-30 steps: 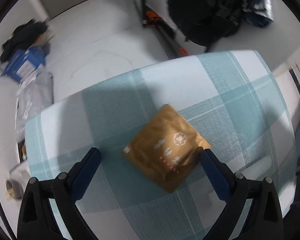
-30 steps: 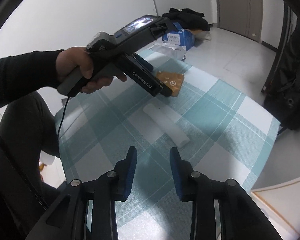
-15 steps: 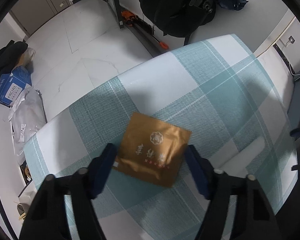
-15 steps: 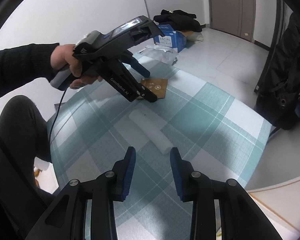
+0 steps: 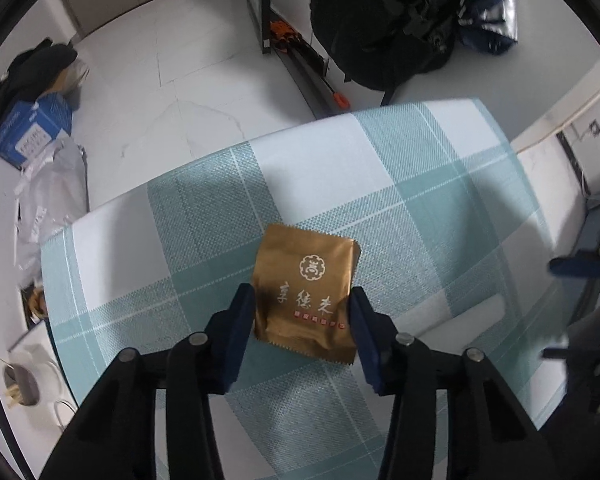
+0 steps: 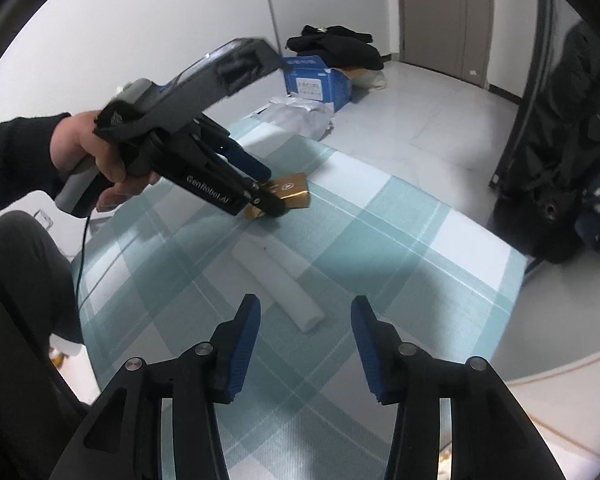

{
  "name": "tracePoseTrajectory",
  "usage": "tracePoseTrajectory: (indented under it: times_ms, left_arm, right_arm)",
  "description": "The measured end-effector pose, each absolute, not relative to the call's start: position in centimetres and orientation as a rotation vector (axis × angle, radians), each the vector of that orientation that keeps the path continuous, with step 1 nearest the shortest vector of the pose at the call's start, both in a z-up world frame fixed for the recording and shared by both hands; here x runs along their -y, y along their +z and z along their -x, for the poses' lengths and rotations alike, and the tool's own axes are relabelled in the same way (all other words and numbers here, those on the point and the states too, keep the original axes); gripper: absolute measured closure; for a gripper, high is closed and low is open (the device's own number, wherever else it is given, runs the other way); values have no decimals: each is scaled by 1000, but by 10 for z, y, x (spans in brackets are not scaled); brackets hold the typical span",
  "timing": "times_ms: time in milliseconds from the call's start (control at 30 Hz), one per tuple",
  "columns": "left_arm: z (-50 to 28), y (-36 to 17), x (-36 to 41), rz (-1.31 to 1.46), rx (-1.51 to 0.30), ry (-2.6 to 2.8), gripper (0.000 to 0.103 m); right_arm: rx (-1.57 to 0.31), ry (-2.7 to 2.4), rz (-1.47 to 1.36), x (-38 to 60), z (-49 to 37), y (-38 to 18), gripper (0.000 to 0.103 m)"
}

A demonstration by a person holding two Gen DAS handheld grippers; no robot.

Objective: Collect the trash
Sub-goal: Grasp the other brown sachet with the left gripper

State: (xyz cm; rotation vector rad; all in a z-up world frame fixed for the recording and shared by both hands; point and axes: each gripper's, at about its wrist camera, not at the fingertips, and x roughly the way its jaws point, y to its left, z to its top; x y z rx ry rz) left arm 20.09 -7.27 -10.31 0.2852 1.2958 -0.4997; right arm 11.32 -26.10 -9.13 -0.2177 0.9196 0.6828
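Each gripper, left gripper (image 5: 303,300) and right gripper (image 6: 305,314), comprises black linkage arms with silver pivot screws and blue ribbed fingers (image 6: 244,346), while the handheld unit (black housing, grey grip, white "GenRobot.AI" lettering, trailing black cable) meets a bare-skinned hand (image 6: 85,156) below a black sleeve.

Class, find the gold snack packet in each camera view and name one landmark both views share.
Left wrist: gold snack packet low centre, between the left gripper fingers.
Right wrist: gold snack packet upper centre, at the left gripper's tips.
Shared landmark: blue box on the floor.
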Motion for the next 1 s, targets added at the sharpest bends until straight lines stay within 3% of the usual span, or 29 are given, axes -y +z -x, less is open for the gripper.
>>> tracePoseTrajectory:
  times_ms: [33,167,200,533,567,633,667,700,867,1000]
  left_arm:
    - [-201,-103,72,-276,-1294,-504,84]
    - [-202,-104,67,-232,-1301,-524,89]
    - [-202,-104,67,-231,-1301,-531,103]
    - [-206,-99,56,-221,-1266,-480,103]
    - [-206,-100,58,-236,-1273,-490,97]
    - [-204,-104,64,-287,-1269,-501,71]
    - [-203,-106,67,-309,-1263,-500,41]
    - [-203,-107,70,-323,-1258,-502,20]
    - [-210,-124,79,-407,-1303,-475,17]
    - [-218,-129,77,-392,-1306,-471,14]
  right_arm:
    - [-916,689,236,256,-114,-93,56]
    - [-891,722,343,227,-115,-102,44]
    - [-886,733,385,219,-114,-105,41]
    - [-900,709,628,175,-122,-140,43]
    - [-915,709,618,176,-124,-142,43]
    - [-946,715,575,179,-131,-143,44]
    - [-959,720,560,180,-132,-144,47]
    - [-972,730,542,182,-134,-144,51]
    - [-997,736,492,189,-138,-141,72]
    - [-1023,741,439,195,-142,-137,82]
